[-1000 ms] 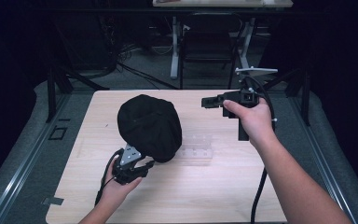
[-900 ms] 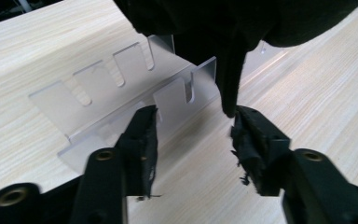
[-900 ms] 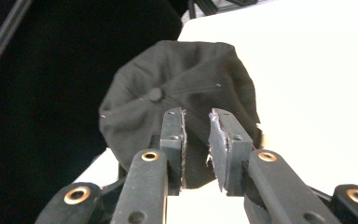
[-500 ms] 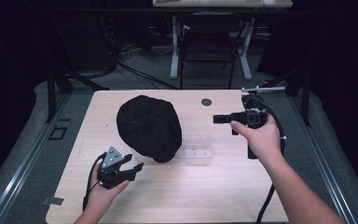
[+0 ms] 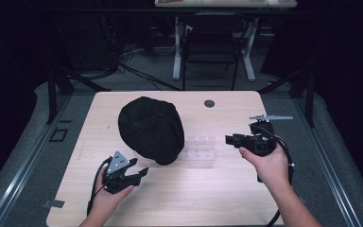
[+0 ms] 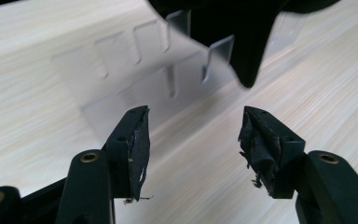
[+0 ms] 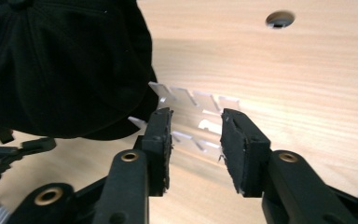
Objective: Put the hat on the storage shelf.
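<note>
1. One wooden table [image 5: 179, 198] holds everything.
2. One black cap [image 5: 150, 128] sits left of centre, its edge resting on the rack.
3. One clear slotted rack [image 5: 199, 150] lies beside it, slots empty.
4. Two grippers: left gripper [image 5: 139, 171] spread wide, pinching nothing; right gripper [image 5: 230, 139], jaws just opening, nothing between.

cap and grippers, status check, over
Left gripper open, empty, jaws just opened. Right gripper open, empty, opening too. Cap rests over clear rack. Nothing in the way.

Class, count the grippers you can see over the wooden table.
2: the left gripper near the table's front-left, by the black cap; the right gripper at the right, beside the clear rack.
</note>
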The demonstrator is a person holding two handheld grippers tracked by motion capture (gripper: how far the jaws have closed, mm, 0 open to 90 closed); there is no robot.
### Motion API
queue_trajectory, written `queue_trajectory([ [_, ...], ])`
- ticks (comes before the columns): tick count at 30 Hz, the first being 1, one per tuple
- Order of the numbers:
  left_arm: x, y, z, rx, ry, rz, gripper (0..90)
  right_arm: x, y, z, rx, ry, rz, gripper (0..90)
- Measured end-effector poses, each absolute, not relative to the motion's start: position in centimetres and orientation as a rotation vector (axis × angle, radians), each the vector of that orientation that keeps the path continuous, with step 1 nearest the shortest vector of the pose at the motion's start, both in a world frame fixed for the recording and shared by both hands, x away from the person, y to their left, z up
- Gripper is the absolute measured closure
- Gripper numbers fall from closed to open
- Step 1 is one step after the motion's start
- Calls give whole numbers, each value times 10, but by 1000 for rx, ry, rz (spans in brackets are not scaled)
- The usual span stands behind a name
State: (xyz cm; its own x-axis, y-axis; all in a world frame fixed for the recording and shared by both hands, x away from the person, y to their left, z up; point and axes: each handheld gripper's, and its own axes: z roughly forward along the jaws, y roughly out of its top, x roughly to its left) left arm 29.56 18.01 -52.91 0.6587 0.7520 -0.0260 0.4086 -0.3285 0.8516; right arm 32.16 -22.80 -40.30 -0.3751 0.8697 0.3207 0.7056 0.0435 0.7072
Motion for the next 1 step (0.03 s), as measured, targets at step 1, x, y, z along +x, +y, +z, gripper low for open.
queue_trajectory([
  [1,297,175,-528,1954,890,466,431,319,-230,-406,1617,2094,1253,605],
])
